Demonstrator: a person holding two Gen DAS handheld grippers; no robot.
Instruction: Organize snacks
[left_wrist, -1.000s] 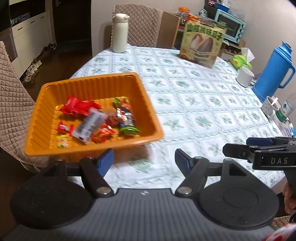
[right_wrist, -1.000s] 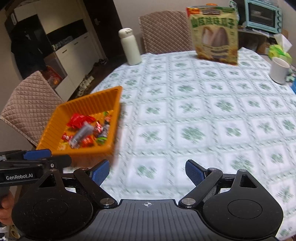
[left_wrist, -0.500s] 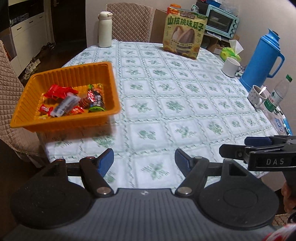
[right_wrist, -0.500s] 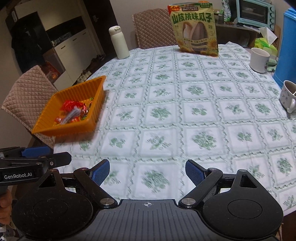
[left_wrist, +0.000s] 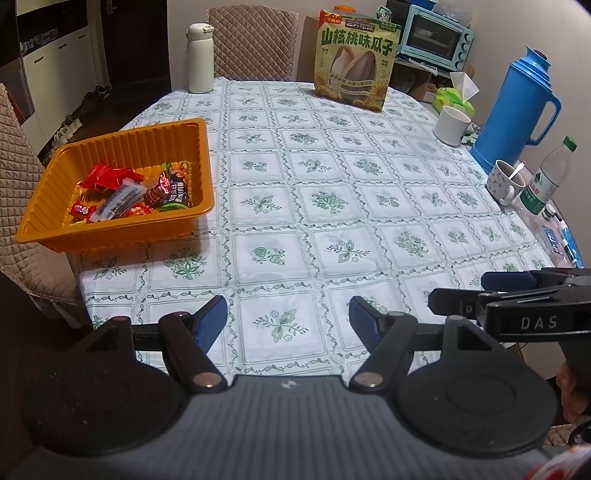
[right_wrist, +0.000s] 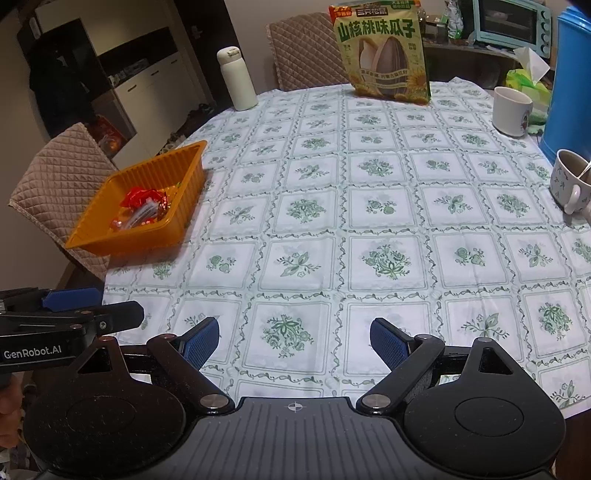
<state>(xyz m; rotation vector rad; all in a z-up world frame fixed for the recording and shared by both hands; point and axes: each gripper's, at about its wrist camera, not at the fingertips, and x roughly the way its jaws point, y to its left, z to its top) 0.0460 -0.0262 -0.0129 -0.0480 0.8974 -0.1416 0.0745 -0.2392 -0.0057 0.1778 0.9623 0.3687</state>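
The snacks (left_wrist: 133, 194) lay gathered in the tray (left_wrist: 122, 136), which sat at the table's (left_wrist: 332, 229) left edge, one corner overhanging. That suggests the sorting was done. Left gripper (left_wrist: 288, 319) and right gripper (right_wrist: 293, 339) hung over the near edge, jaws apart and empty. Only the left view showed the bottle (left_wrist: 546, 177); the right view cut it off.

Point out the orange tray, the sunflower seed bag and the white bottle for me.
Orange tray (left_wrist: 173, 138): left wrist view, far wall.
Seed bag (left_wrist: 356, 70): left wrist view, front face.
White bottle (right_wrist: 238, 81): right wrist view, body.
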